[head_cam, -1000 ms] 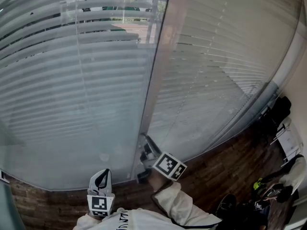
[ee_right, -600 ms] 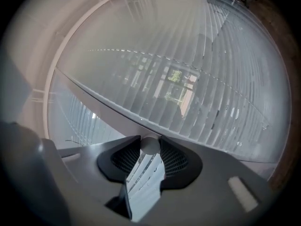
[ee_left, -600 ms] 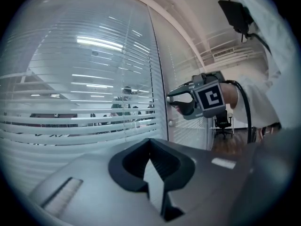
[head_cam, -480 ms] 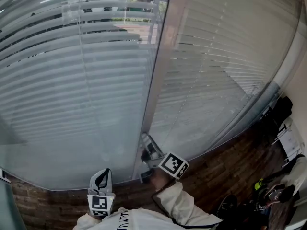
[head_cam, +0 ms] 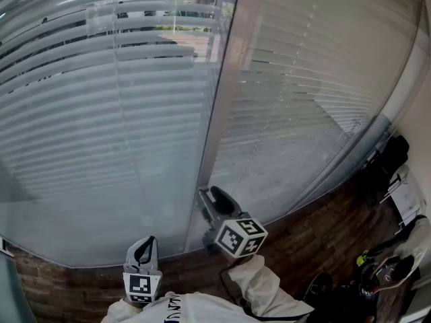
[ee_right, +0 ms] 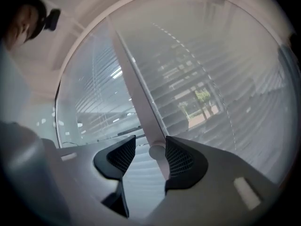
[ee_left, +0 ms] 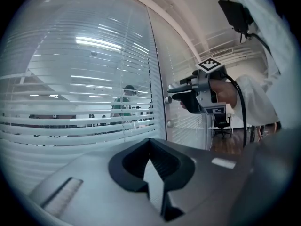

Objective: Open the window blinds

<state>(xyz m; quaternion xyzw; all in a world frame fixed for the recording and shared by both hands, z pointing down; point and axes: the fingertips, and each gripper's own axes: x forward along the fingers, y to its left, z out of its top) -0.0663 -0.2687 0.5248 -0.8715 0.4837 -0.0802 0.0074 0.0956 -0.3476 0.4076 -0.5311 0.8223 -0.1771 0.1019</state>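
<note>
A: R claw [head_cam: 214, 197], what's it doing?
B: Pads apart, they've just been opening. The small round knob [ee_right: 157, 151] on the frame [head_cam: 219, 99] sits btwn them, right up by one pad and clear of the other. Not gripped.
A: L claw [head_cam: 143, 244]?
B: Pads together, nothing in it. It's low down in front of the left pane, well apart from the knob.
A: And the blinds [head_cam: 101, 113]?
B: Behind the glass, both sides of the frame. Slats only part tilted: some view through up top, lower rows look near shut. So prob not done.
A: Risks?
B: Main one is closing off-centre. With the knob against one pad, a squeeze could skid off it, esp. as it's small and smooth-looking. Pushing in too far could knock the pads on the frame or glass. And the wrong turn dir. would shut the slats instead. Can't tell from here which way opens.
</note>
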